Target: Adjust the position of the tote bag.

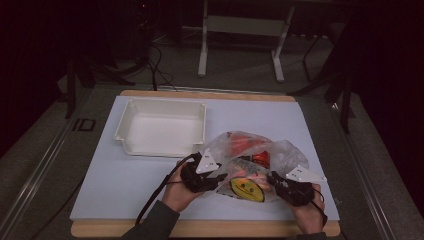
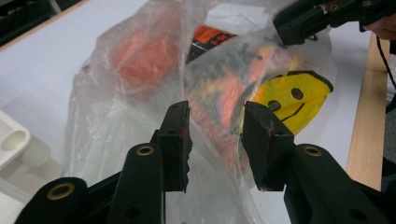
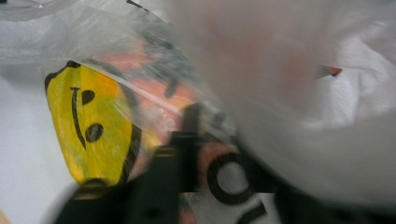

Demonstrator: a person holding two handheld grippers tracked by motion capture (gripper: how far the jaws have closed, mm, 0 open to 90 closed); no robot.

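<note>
Bag (image 1: 252, 162) is thin, floppy, slippery plastic; I'd pinch loose film near edge. L gripper (image 2: 215, 140) jaws apart, R gripper (image 1: 276, 181) can't tell.

I am looking into a dim lab or recording room: my bench (image 1: 150, 200), a pale mat on a wooden board, is sitting on grey carpet, black cables (image 1: 159, 70) are trailing at eleven o'clock, and white metal frame legs (image 1: 202, 50) are standing at twelve.

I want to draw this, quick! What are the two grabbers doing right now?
Left gripper: open, jaws either side of the clear plastic bag, not pinching it.
Right gripper: at the bag; open or shut cannot be told.
</note>
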